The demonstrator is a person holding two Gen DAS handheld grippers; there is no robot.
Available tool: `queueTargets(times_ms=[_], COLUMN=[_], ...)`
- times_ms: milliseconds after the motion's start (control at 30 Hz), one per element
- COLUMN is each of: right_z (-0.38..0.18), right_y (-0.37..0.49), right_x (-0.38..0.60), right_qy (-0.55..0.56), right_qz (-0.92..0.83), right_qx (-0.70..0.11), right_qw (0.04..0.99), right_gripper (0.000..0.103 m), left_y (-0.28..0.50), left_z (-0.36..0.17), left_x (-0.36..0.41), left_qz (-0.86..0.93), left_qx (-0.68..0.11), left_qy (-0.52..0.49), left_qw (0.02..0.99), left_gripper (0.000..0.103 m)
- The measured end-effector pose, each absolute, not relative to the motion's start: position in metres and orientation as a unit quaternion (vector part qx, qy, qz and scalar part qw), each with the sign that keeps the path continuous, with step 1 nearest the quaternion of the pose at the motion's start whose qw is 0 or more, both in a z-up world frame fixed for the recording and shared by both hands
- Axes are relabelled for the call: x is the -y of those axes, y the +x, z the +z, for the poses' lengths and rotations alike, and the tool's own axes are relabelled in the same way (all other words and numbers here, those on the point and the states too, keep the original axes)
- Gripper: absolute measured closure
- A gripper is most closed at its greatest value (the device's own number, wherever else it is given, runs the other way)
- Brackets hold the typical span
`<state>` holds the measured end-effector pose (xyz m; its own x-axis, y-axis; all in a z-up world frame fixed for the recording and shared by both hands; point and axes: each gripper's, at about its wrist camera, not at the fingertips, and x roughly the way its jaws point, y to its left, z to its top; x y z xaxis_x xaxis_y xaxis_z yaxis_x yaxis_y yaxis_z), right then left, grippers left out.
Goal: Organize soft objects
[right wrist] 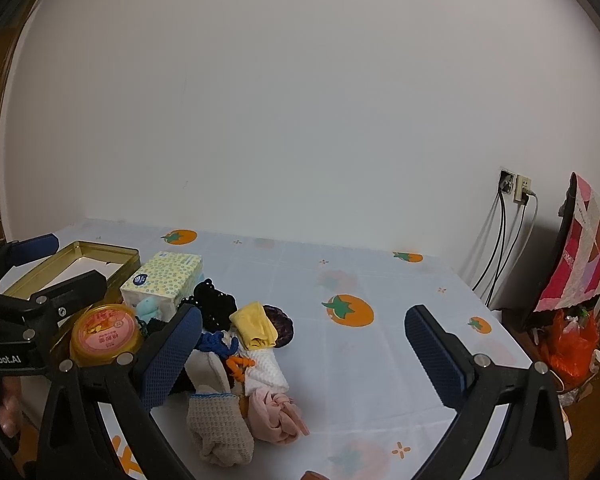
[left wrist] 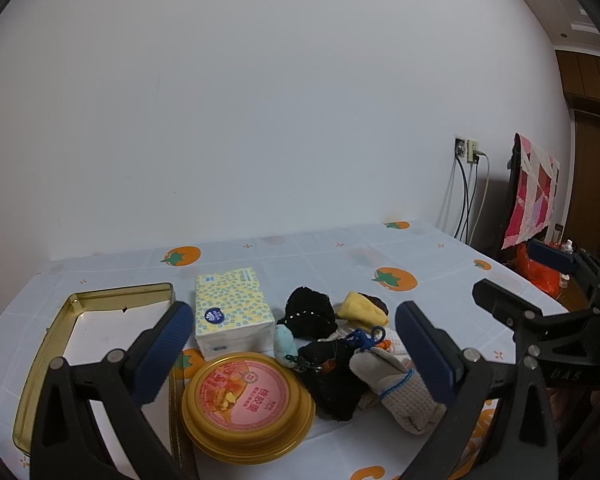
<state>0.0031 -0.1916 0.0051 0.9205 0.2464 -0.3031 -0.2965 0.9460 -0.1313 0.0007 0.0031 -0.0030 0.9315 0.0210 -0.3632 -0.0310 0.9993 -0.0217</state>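
A heap of soft things lies on the tomato-print tablecloth (left wrist: 340,256): a black knit piece (left wrist: 310,312), a yellow cloth (right wrist: 256,326), a beige knit glove (right wrist: 220,428), a knotted pink cloth (right wrist: 276,416), a white cloth (right wrist: 266,368), a black sock (left wrist: 332,384) and a small light-blue plush (left wrist: 284,344). My left gripper (left wrist: 296,354) is open, hovering before the heap with nothing between its fingers. My right gripper (right wrist: 306,356) is open too, just right of the heap and holding nothing. An open gold tin (left wrist: 72,308) lies at the left.
A yellow-dotted tissue pack (left wrist: 232,312) and a round yellow can with a pink lid (left wrist: 244,400) sit between tin and heap. Wall sockets with cables (right wrist: 516,192), a chair draped in pink patchwork (right wrist: 580,248) and an orange bag (right wrist: 572,344) are off the table's right edge.
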Motion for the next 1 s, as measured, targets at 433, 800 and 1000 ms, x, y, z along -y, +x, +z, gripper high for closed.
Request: queueTargets(times_ms=[433,800,1000], right_z=[0.0036,0.0027,0.0022], right_y=[0.0016,0.0021,0.0021], right_x=[0.1918,0.1910,0.1905], right_qy=[-0.088,-0.089,-0.089], right_qz=[0.140,0.140,0.142], right_qx=[-0.144,-0.145,-0.144], right_qw=[0.976,0.975,0.975], right_gripper=[0.001,0.001,0.001], left_y=[-0.0001,-0.0016,-0.0020], left_z=[-0.0033,-0.0057,-0.0065], left_x=[-0.0021,-0.0026,-0.0022], left_qz=[0.014,0.014,0.014], left_qx=[-0.185,-0.185,-0.186], left_qy=[-0.013,-0.012,-0.011], left_qw=[0.983,0.983,0.982], left_gripper=[0.000,0.000,0.000])
